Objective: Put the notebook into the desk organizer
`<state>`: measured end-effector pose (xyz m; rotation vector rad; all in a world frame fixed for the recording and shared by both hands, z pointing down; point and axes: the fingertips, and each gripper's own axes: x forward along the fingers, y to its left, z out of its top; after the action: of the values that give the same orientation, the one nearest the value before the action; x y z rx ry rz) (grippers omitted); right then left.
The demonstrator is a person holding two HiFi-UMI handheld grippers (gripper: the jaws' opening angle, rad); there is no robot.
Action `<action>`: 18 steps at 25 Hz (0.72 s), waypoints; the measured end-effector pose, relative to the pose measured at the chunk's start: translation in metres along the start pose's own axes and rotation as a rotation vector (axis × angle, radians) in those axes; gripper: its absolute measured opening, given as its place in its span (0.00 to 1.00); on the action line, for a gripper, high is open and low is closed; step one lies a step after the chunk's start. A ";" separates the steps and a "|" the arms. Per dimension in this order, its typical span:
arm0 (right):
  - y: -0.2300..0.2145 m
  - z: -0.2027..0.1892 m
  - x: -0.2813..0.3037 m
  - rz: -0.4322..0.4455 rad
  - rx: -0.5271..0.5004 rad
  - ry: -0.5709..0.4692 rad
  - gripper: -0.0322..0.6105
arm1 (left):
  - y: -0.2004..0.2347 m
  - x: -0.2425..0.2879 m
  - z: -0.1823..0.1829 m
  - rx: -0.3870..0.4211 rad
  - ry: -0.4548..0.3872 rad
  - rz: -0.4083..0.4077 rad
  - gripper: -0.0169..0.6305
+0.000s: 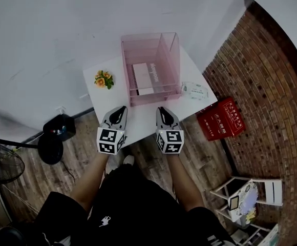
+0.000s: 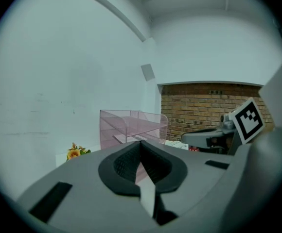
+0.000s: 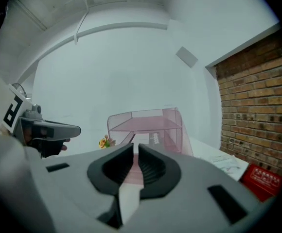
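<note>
On the white table (image 1: pixel 94 86) stands the pink desk organizer (image 1: pixel 175 60), and the notebook (image 1: pixel 144 78) already lies in its lower tray. The left gripper (image 1: pixel 119 109) is closed and empty. The right gripper (image 1: pixel 162 109) shows only a thin gap with nothing inside. I judge that only the retreat remains: draw straight back, clear of the organizer's front. The print on the notebook is too small to read.

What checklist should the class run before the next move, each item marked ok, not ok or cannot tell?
1. The notebook lies inside the desk organizer's bottom tray: ok.
2. The left gripper is empty, jaws together: ok.
3. The right gripper is empty, jaws a slit apart: ok.
4. Both grippers stand clear of the organizer, over the table's near edge: ok.
5. The notebook lies flat on the tray floor: cannot tell.
</note>
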<state>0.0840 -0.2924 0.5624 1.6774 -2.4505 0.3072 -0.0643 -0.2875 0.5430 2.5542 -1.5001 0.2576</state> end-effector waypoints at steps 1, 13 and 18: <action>0.000 0.003 -0.009 0.003 0.000 -0.008 0.09 | -0.005 -0.005 0.002 0.002 -0.005 0.000 0.03; 0.014 0.024 -0.122 0.071 0.002 -0.068 0.05 | -0.073 -0.081 0.013 0.039 -0.065 0.022 0.03; 0.021 0.031 -0.164 0.078 -0.009 -0.088 0.05 | -0.092 -0.112 0.019 0.065 -0.085 0.048 0.03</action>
<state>0.1228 -0.1451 0.4914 1.6275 -2.5811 0.2360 -0.0363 -0.1527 0.4933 2.6124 -1.6107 0.2101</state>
